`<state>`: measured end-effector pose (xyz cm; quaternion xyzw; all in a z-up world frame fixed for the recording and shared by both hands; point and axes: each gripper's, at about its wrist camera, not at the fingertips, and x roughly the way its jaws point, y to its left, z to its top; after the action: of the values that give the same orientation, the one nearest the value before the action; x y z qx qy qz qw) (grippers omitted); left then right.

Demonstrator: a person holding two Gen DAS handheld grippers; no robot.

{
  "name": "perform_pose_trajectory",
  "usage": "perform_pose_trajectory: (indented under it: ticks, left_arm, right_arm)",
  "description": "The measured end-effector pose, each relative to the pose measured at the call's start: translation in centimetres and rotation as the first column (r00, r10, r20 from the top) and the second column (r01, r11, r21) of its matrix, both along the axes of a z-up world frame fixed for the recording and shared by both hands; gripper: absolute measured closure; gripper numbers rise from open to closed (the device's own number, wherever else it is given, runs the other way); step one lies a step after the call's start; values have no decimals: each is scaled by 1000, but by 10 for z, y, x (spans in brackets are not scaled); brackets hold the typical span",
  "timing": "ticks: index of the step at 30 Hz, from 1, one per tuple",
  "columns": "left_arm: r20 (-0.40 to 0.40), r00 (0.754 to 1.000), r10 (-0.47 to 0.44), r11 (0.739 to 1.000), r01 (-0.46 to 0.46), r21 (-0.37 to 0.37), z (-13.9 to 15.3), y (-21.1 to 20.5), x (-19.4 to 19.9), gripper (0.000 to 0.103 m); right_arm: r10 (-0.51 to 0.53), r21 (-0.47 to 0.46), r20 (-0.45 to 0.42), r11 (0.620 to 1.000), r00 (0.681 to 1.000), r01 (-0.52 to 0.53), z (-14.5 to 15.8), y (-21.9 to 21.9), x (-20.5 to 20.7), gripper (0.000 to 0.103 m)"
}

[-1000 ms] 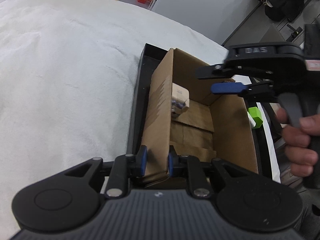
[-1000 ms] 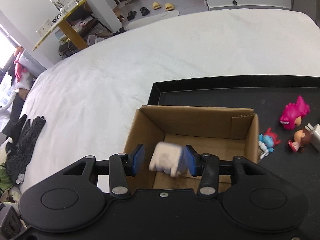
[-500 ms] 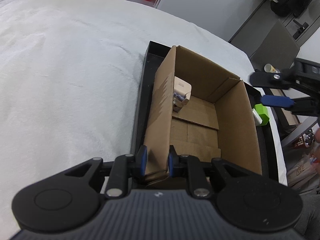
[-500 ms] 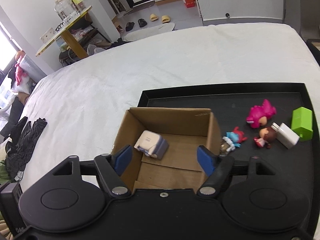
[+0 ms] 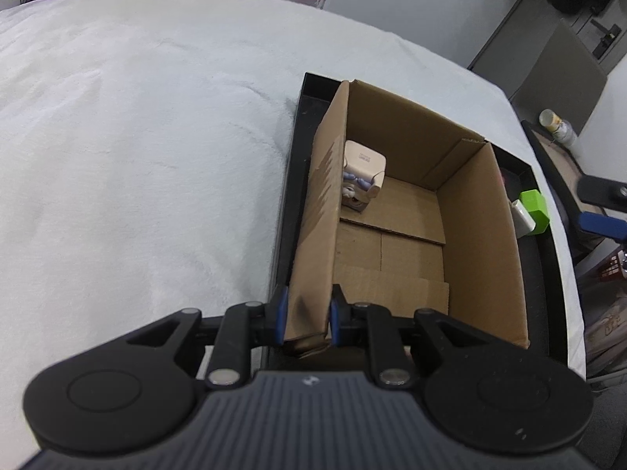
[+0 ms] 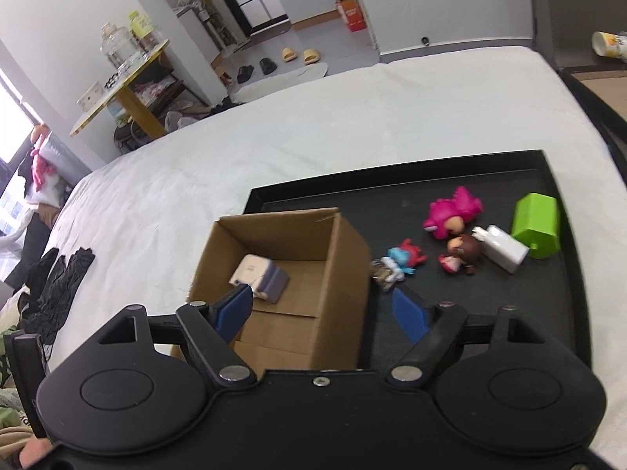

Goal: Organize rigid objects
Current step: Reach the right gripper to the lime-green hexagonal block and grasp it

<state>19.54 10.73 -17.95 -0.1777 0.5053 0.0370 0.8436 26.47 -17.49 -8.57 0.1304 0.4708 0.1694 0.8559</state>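
left gripper [image 5: 305, 319], angled steeply down, pinches the cardboard box [image 5: 482, 235] wall; right gripper [image 6: 323, 313], jaws just spread empty, tilts down above the tray [image 6: 564, 293].

We are in a lived-in home.
We see slippers [image 6: 301, 55] by the doorway, a cluttered side table [image 6: 121, 82], and a white-covered bed [image 5: 137, 156].

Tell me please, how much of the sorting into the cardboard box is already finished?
Done: one cream toy lies in the cardboard box. In hand: the left gripper pinches the box wall; the right gripper, just opened, is empty. Left on the black tray: pink figure, blue figure, brown-haired figure, white block, green block.
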Motion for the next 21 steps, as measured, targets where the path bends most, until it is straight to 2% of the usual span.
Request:
perform_pose_trajectory:
  ticks: [11, 21]
  left_arm:
    - [-147, 986, 76, 997, -71, 35, 3, -9, 10, 84]
    - [-248, 962, 116, 989, -89, 118, 10, -28, 19, 84]
  right_arm:
    - [-82, 77, 2, 994, 997, 81, -6, -63, -9, 25]
    - [-195, 165, -64, 965, 979, 203, -34, -128, -11, 25]
